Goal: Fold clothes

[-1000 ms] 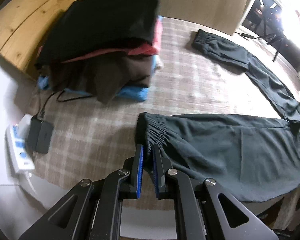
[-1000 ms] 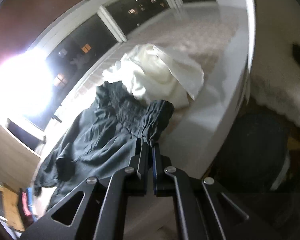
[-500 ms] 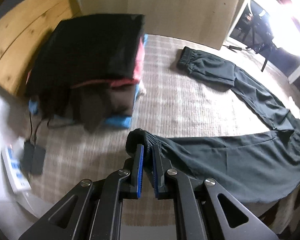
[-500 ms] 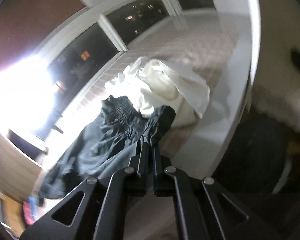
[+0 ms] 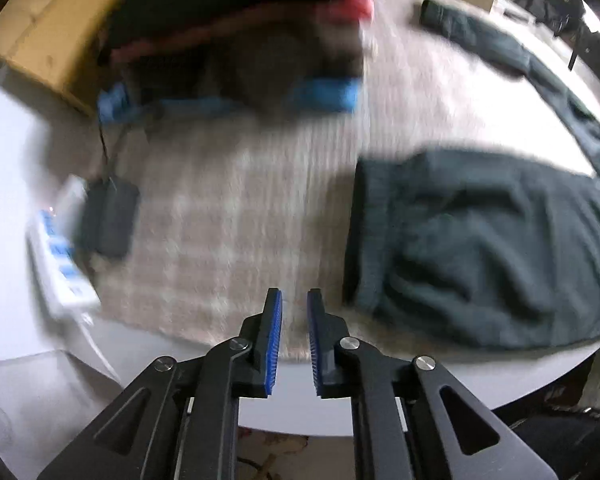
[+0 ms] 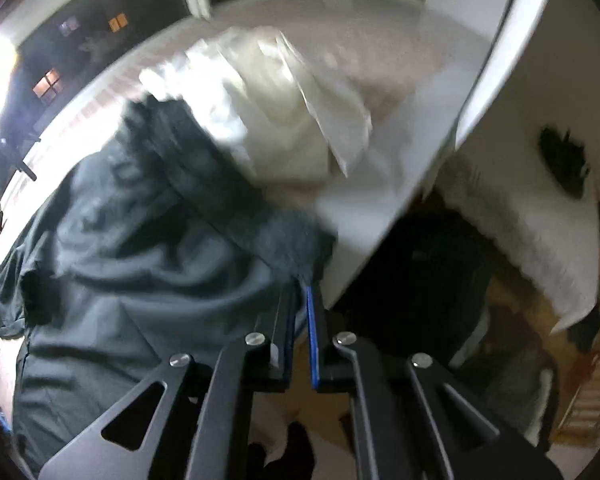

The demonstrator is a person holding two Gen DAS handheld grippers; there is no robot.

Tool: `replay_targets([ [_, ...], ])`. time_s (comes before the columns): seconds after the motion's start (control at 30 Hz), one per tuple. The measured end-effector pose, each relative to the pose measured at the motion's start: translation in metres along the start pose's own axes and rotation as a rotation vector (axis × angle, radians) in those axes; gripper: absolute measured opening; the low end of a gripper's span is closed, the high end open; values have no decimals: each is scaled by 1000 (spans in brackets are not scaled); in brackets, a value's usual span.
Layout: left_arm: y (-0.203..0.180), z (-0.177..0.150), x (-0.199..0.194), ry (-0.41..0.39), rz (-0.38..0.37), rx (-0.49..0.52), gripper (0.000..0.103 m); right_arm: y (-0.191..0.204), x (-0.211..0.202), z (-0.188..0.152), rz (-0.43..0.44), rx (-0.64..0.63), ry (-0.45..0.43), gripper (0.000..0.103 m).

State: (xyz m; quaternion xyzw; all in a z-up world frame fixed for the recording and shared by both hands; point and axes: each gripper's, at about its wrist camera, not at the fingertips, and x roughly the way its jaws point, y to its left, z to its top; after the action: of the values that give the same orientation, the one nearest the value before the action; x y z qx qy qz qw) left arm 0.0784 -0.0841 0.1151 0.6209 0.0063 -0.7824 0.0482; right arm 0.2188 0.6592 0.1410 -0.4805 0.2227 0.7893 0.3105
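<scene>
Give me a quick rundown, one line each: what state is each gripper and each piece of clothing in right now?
Left gripper: jaws open, empty.
Right gripper: jaws nearly shut, dark trousers' edge between them.
Dark trousers: partly folded, one leg stretched out.
Clothes stack: folded, piled.
White garment: crumpled, unfolded.

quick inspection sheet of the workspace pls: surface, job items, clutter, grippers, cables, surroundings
Surface: checked bedspread, blurred.
Job's things: dark green trousers lying on it; one leg stretched out beyond.
Clutter: clothes pile, white cloth heap.
Grippers: left gripper open, holding nothing, beside the trousers; right gripper at the trousers' edge, grip unclear.
Cables: power strip, black adapter with cord.
Surroundings: wooden headboard, dark windows.
</scene>
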Motion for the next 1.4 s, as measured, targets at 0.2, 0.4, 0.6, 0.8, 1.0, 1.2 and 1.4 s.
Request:
replay_targets([
  [0.2,-86,116,-28,-178,-122,222,17,86,-38,31,173,-148,-96,27],
  [0.4,-150,246,31,-184,-158,320,35,156,-16,41,230,-245,-59,28],
  [0.6,-174,315,104,-104,-114,380,43,227,6,52,286,-342,-23,28],
  [0.8,-182,327,133,-70,-96,428,43,240,27,56,263,-340,9,28],
  [1.0,-191,322,133,-121,-90,491,32,232,38,68,220,-321,23,28],
  [1.2,-180,318,115,-171,-129,440,25,248,38,83,192,-504,18,28],
  [1.4,-146,326,34,-316,-109,369,25,282,62,122,144,-810,-24,35],
])
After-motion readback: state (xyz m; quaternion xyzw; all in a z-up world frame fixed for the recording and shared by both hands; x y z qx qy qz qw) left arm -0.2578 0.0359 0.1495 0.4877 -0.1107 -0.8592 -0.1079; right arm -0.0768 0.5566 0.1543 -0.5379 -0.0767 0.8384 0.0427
